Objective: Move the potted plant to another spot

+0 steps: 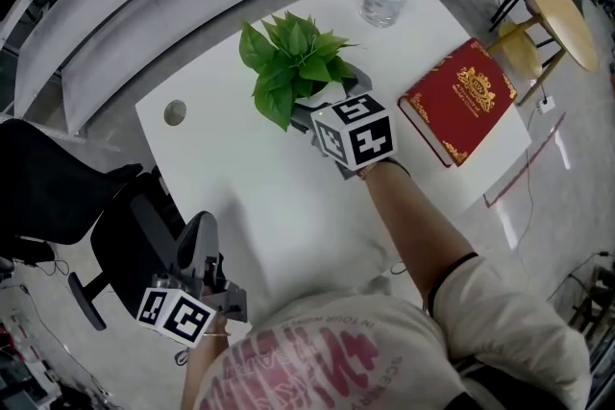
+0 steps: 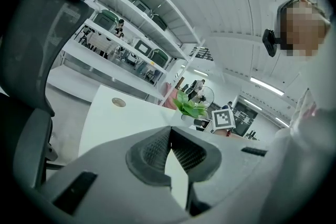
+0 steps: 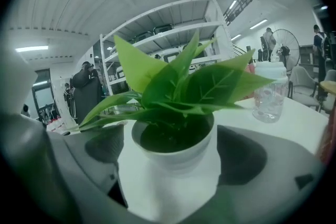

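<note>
The person wears a pale T-shirt (image 1: 317, 355) printed with large pink lettering, and its short right sleeve (image 1: 476, 288) ends in a dark trim. A black camera unit (image 2: 269, 42) sits at the head. The left gripper (image 1: 199, 245) and the right gripper (image 1: 322, 106) are smooth grey moulded shells. Each carries a white marker cube (image 1: 354, 134) with bold black square patterns, and the jaws are lined with dark, finely ribbed pads (image 2: 149, 152).

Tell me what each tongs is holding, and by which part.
Nothing is held. The right tongs stand open around the plant pot, not gripping it; the left tongs are shut and empty.
</note>
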The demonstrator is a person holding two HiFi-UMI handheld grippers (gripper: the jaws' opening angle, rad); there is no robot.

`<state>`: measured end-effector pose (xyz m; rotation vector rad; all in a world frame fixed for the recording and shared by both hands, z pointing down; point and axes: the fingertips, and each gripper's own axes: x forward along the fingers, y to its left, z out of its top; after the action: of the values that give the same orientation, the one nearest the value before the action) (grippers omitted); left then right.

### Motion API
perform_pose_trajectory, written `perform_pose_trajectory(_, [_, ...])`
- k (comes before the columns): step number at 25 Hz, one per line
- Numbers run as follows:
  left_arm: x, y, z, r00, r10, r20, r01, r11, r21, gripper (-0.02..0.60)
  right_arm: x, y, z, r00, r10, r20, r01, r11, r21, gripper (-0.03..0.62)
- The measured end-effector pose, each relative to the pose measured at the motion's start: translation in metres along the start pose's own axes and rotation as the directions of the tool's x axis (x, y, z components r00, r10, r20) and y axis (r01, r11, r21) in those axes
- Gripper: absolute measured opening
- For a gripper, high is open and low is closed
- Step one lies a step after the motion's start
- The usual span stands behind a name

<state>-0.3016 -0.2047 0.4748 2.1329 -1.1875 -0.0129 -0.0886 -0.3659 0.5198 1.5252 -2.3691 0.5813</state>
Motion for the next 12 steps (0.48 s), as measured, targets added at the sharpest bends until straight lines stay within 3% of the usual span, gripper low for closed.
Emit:
perform_pose_trajectory(5, [-0.008, 0.011, 0.002, 1.0, 0.025, 0.007, -0.025, 1.0, -0.011, 0.003, 0.007, -0.002, 0.011, 0.999, -0.016, 0.036, 0.018, 0.999, -0.047, 0.541])
perform_pose_trajectory(12, [-0.022, 0.017, 0.011, 0.998, 0.053, 0.015, -0.053, 0.999, 0.003, 0.003, 0.01, -0.004, 0.016, 0.998, -0.014, 0.057, 0.015, 1.0, -0.019, 0.538])
